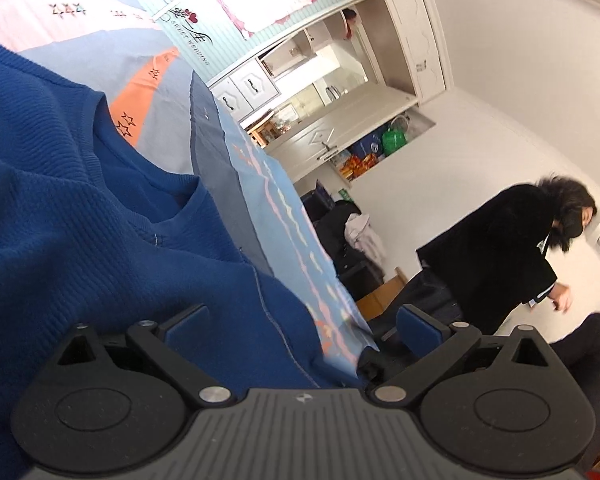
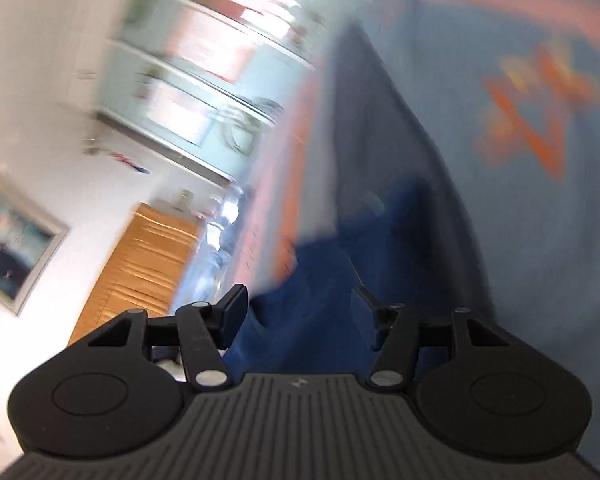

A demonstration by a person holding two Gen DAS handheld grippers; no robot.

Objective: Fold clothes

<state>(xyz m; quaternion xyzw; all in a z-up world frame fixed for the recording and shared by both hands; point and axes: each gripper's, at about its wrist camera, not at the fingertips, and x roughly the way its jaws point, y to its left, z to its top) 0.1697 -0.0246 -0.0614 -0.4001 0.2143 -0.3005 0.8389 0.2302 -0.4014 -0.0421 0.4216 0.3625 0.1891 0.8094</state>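
Right wrist: blue sweater [image 2: 312,300] lies between the parted claw [image 2: 298,314] fingers

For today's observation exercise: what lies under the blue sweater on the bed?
The blue sweater lies on a grey bedspread with orange and pink patches. The part beneath the sweater is covered and cannot be seen.

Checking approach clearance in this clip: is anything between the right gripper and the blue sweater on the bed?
Nothing visible. In the blurred right wrist view the right gripper has its jaws apart, with the blue sweater directly ahead between the fingers, lying on the patterned bedspread. No other object sits between them. Contact cannot be told.
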